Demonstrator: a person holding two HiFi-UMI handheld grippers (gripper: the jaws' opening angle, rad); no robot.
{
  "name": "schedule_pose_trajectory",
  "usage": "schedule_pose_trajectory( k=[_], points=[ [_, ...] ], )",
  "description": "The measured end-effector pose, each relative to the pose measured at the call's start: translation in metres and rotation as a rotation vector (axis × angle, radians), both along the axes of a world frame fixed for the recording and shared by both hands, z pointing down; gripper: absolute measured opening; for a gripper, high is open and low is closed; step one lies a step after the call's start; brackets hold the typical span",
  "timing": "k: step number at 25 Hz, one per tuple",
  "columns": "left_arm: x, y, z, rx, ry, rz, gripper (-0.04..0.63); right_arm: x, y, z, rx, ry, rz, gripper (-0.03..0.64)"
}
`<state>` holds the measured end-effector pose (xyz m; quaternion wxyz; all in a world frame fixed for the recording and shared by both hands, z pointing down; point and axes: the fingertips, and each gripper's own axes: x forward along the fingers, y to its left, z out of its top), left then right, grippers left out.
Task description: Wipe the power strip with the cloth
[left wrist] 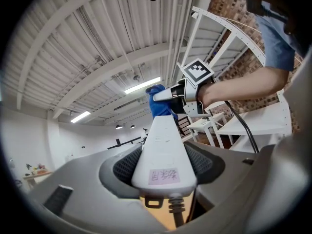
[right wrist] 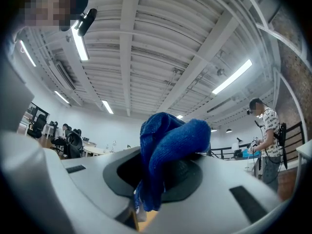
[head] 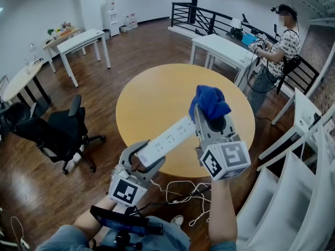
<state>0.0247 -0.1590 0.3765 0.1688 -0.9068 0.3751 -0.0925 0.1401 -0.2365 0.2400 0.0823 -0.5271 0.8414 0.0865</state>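
Note:
A long white power strip (head: pixel 168 138) hangs in the air above the round yellow table (head: pixel 152 98), slanting up to the right. My left gripper (head: pixel 140 163) is shut on its lower, cord end. The left gripper view looks along the strip (left wrist: pixel 163 147) toward the far end. My right gripper (head: pixel 211 120) is shut on a bunched blue cloth (head: pixel 210 101), which touches the strip's upper end. The cloth (left wrist: pixel 159 104) shows beyond the strip, with the right gripper (left wrist: pixel 176 97) behind it. The right gripper view is filled by the cloth (right wrist: pixel 165 150) between the jaws.
The strip's white cable (head: pixel 184 192) loops over the floor below the table's near edge. A black office chair (head: pixel 62 129) stands at left. White desks (head: pixel 226 51) and a standing person (head: pixel 275 51) are beyond the table. White frames (head: pixel 298 156) stand at right.

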Motion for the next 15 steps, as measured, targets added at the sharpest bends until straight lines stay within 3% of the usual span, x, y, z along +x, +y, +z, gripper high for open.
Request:
schedule_pose_trajectory(
  k=[15],
  points=[
    [-0.005,-0.010,-0.001,-0.031,0.040,-0.019,0.287,0.011,0.029,0.018,0.028,-0.056,0.041,0.078]
  ],
)
